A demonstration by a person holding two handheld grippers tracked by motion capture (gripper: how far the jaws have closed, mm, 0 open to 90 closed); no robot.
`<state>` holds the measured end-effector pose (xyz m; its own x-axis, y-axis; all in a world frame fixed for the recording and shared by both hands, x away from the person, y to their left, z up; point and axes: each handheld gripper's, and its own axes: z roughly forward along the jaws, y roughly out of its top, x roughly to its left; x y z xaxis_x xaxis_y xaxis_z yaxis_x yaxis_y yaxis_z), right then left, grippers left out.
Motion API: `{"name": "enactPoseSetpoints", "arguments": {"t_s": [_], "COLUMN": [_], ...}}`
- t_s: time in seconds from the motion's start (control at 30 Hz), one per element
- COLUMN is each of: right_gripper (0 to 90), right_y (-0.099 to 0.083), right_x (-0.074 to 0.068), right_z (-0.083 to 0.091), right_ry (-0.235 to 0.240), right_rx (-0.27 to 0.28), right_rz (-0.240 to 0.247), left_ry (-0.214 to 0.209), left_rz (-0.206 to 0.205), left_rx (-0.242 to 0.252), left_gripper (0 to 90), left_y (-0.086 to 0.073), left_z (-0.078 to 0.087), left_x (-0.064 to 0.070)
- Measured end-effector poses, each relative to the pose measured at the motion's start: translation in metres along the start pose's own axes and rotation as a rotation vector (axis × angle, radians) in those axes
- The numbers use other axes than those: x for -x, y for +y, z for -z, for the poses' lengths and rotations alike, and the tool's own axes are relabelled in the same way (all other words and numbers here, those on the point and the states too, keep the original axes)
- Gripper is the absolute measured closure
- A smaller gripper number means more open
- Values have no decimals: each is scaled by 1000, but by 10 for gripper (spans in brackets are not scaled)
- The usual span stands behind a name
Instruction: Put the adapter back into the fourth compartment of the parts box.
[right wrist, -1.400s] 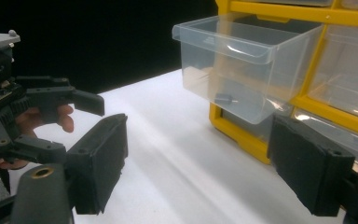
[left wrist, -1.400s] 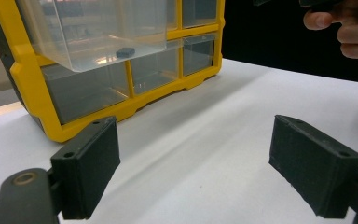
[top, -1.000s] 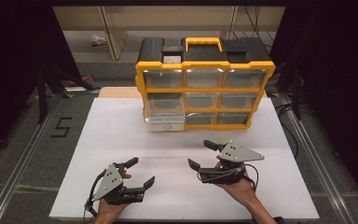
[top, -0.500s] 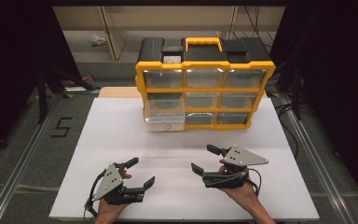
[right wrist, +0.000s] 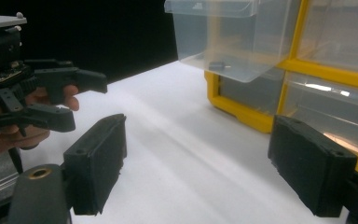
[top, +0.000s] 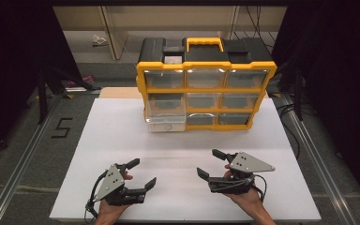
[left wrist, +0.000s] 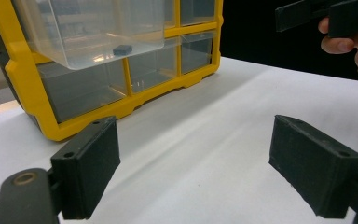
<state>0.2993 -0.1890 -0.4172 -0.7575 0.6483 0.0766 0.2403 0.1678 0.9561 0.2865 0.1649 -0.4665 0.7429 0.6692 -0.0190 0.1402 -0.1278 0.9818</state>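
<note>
While jaws gape, bare table (top: 178,154) fronts the drawer (top: 166,117).

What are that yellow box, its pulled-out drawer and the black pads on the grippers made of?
The organizer frame looks like moulded plastic, yellow with a slight sheen. The pulled-out drawer seems clear, glossy plastic: a small dark part shows through its wall. The left gripper carries black pads with a matte, grainy surface, perhaps rubber or printed plastic. The tabletop is a smooth white board.

Black fingers (left wrist: 317,165) — grey triangular plates (top: 247,162)
</note>
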Motion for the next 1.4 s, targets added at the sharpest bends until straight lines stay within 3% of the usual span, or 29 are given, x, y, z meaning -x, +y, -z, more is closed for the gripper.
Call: {"name": "enactPoseSetpoints", "arguments": {"t_s": [0.67, 1.4], "right_gripper": [212, 214], "right_y": [-26, -27], "right_x": [-8, -4], "right_z": [9, 10], "right_ry": [-5, -21], "right_rx": [21, 24], "right_rz": [-20, -21], "left_ry": [-30, -26], "left_rz": [14, 16], "left_rx": [4, 6], "left_gripper": [154, 154], "left_y": [0, -1], "left_z": [1, 0], "left_x": [0, 0]}}
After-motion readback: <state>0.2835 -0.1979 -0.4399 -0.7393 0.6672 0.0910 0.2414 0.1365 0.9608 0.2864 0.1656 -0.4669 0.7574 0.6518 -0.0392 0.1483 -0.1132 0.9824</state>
